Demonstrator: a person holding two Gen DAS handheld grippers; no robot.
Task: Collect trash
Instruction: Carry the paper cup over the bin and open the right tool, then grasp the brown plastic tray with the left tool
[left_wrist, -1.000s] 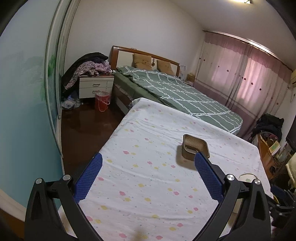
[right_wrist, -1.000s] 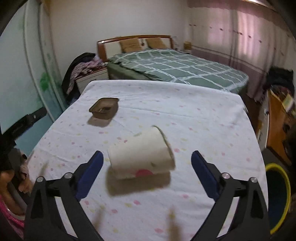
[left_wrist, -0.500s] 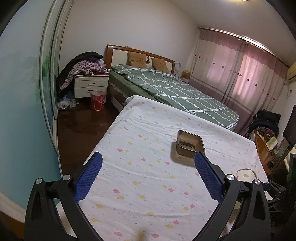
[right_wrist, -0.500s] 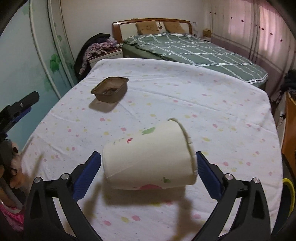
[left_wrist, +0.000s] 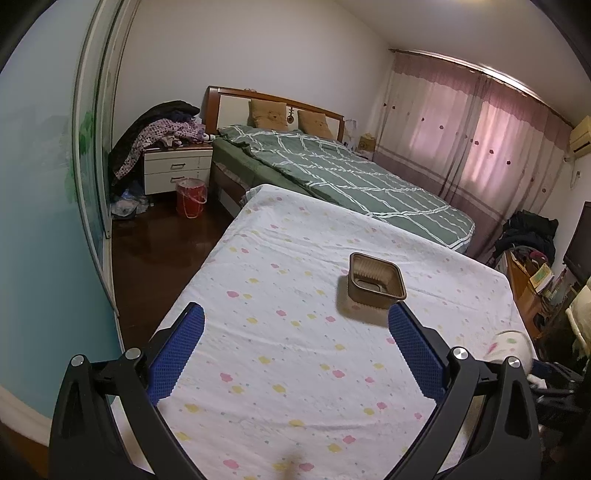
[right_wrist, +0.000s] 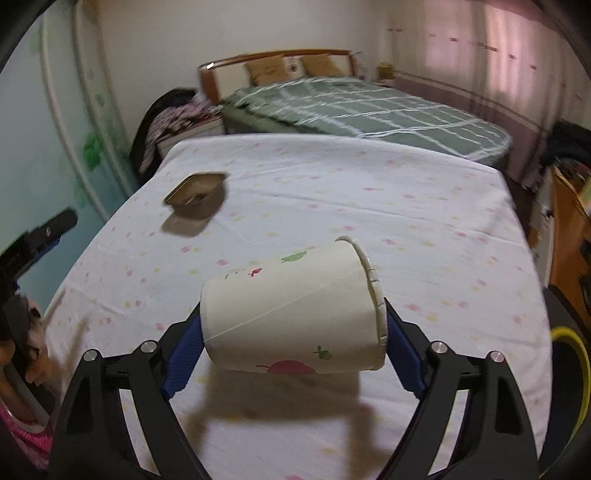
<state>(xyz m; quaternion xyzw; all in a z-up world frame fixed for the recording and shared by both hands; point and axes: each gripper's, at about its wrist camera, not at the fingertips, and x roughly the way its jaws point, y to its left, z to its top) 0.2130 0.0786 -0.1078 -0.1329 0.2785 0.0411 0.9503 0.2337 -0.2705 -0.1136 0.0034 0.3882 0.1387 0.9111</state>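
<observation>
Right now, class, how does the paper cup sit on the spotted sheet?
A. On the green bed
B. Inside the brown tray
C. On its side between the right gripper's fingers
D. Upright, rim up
C: the paper cup lies on its side between the closing right gripper, apart from the brown tray.

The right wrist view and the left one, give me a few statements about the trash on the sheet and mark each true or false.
1. The paper cup lies on its side. True.
2. The brown tray holds food. False: it looks empty.
3. The right gripper has the cup between its closing jaws. True.
4. The left gripper grips the tray. False: its jaws are open, short of it.
5. The tray sits on the green bed. False: it is on the spotted sheet.
</observation>
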